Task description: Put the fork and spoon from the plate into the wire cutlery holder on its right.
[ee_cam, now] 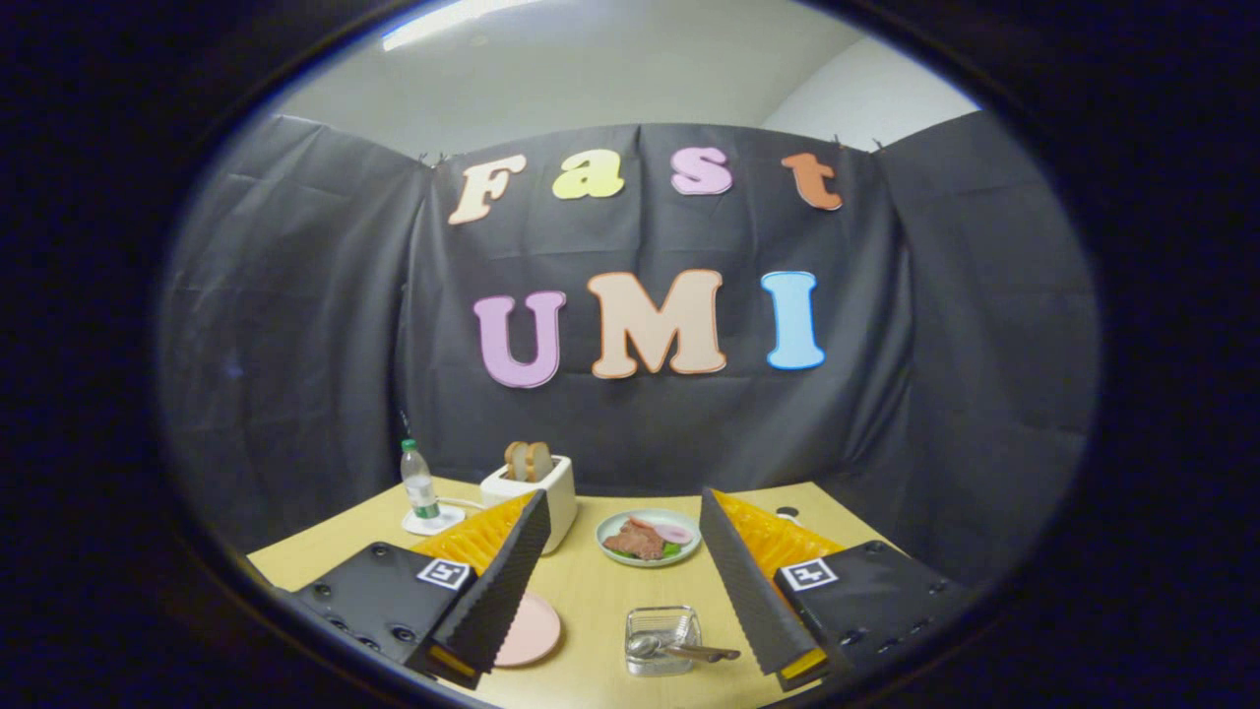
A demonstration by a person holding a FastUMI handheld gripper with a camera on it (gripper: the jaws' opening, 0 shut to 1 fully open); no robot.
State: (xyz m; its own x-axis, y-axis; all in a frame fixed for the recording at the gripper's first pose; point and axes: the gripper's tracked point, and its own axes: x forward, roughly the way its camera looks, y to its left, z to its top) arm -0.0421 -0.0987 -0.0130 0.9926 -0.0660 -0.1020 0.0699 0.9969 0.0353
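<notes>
Gripper (622, 581) fingers spread wide, grasping nothing, above the table (591, 591).
Wire cutlery holder (662, 638) between the fingertips, spoon (652, 645) lying across it; pink plate (529, 630) at 9 o'clock, food plate (648, 537) at 12, toaster (536, 492) and bottle (418, 483) at 11.

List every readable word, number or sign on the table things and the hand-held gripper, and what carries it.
Bottle label: too small to read.
Square markers on the hand-held gripper: black-and-white patterns, no letters; its fingers stand open.
Toaster, wire cutlery holder: no text seen.
</notes>
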